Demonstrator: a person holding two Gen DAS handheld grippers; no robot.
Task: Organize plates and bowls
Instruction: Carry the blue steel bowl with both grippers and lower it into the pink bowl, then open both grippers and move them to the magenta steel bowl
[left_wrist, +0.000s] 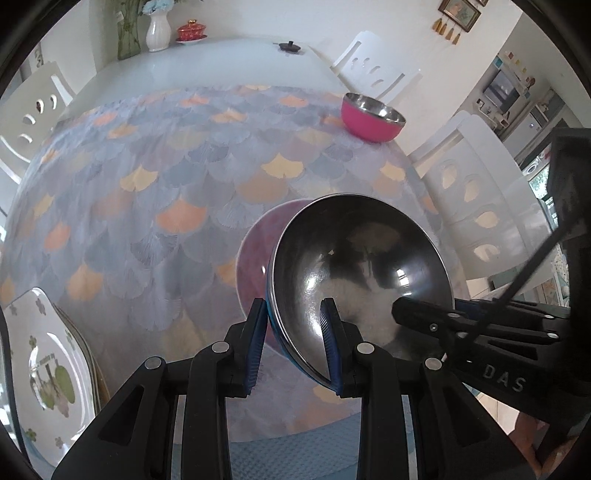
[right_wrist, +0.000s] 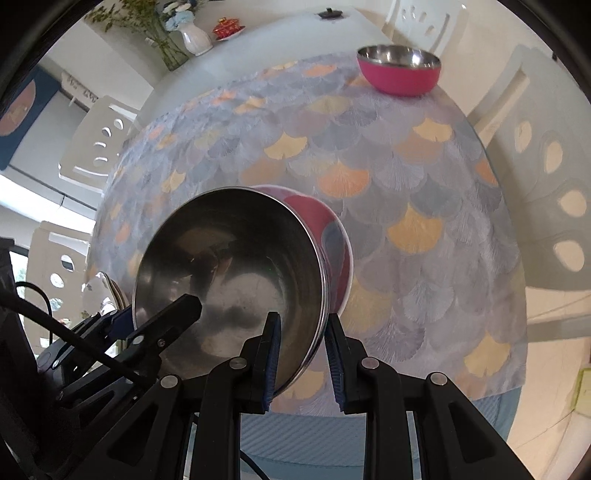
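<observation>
Above the tabletop (left_wrist: 147, 206), left gripper (left_wrist: 293, 343) and right gripper (right_wrist: 301, 360) each pinch the steel bowl's (left_wrist: 354, 258) rim, jaws nearly closed.

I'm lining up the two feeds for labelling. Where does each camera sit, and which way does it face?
Left wrist: on the left gripper, facing down its fingers at the steel bowl rim they clamp; right gripper enters at right.
Right wrist: on the right gripper, facing down at the bowl's opposite rim; left gripper enters at left.
Shared: steel bowl, pink bowl, patterned tablecloth.
</observation>
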